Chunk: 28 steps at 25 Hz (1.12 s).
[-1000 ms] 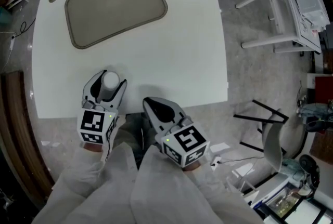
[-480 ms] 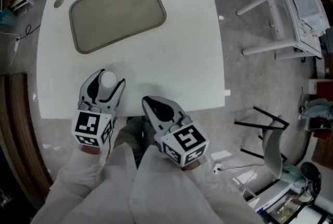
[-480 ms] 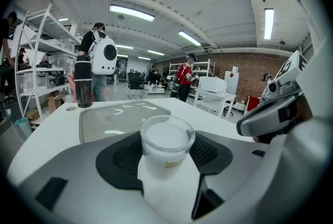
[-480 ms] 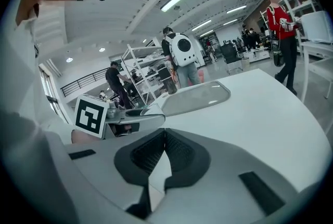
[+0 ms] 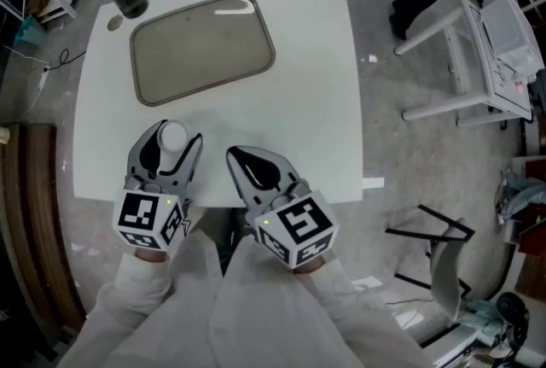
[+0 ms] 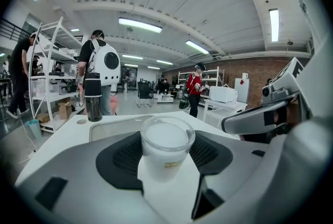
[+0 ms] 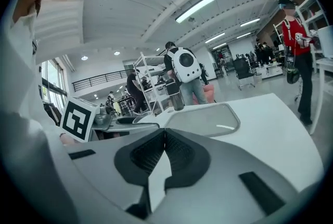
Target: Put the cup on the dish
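Nearer the dish (image 5: 201, 47) now, left gripper (image 5: 177, 132) clamps the cup (image 6: 166, 146).

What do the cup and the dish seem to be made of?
The cup looks like translucent, frosted plastic: milky walls, a clearer glossy rim. The dish looks like grey-brown plastic, probably semi-gloss: ceiling lights glint on it.

a big open lab or workshop hall: long strip lights (image 6: 139, 24) under a white ribbed ceiling, a brick wall (image 6: 263, 69) at the far end, white metal shelving racks (image 6: 49, 69) loaded with gear, white work counters (image 5: 324, 84) on a polished grey floor (image 5: 426, 153), and several people (image 6: 101, 69) standing among the benches.
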Tool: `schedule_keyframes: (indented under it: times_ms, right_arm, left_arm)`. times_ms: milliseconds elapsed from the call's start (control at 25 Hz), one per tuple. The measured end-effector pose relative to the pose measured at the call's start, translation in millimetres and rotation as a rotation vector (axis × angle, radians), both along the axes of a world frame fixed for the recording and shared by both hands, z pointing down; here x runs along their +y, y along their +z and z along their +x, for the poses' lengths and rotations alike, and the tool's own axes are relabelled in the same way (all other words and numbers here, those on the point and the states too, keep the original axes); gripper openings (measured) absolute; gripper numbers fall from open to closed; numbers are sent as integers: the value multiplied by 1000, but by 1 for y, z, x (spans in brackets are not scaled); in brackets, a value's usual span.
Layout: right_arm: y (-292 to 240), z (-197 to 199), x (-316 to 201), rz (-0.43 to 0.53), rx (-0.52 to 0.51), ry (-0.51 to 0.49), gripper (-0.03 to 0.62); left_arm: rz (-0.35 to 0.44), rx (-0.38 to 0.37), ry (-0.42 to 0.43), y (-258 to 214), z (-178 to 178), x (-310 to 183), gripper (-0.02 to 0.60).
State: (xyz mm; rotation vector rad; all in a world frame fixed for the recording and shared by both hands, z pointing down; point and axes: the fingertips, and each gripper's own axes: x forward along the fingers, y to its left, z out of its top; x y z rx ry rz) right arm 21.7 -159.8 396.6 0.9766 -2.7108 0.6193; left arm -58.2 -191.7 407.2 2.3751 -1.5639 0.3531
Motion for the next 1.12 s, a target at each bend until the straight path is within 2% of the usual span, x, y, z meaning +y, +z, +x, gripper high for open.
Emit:
schedule_keyframes:
  times_ms: [160, 480, 680, 1120]
  right_arm:
    - [-11, -6, -13, 47, -6, -15, 12]
    - [-21, -18, -45, 76, -1, -5, 12]
    - [-29, -40, -74, 94, -1, 13, 12]
    - [-43, -76, -151, 115, 30, 52, 12]
  left_arm:
    - [25, -5, 0, -10, 0, -3, 276]
    - [33, -15, 9, -18, -14, -28, 275]
    - [40, -41, 44, -22, -33, -57, 275]
    - [57, -20, 128, -38, -56, -136, 276]
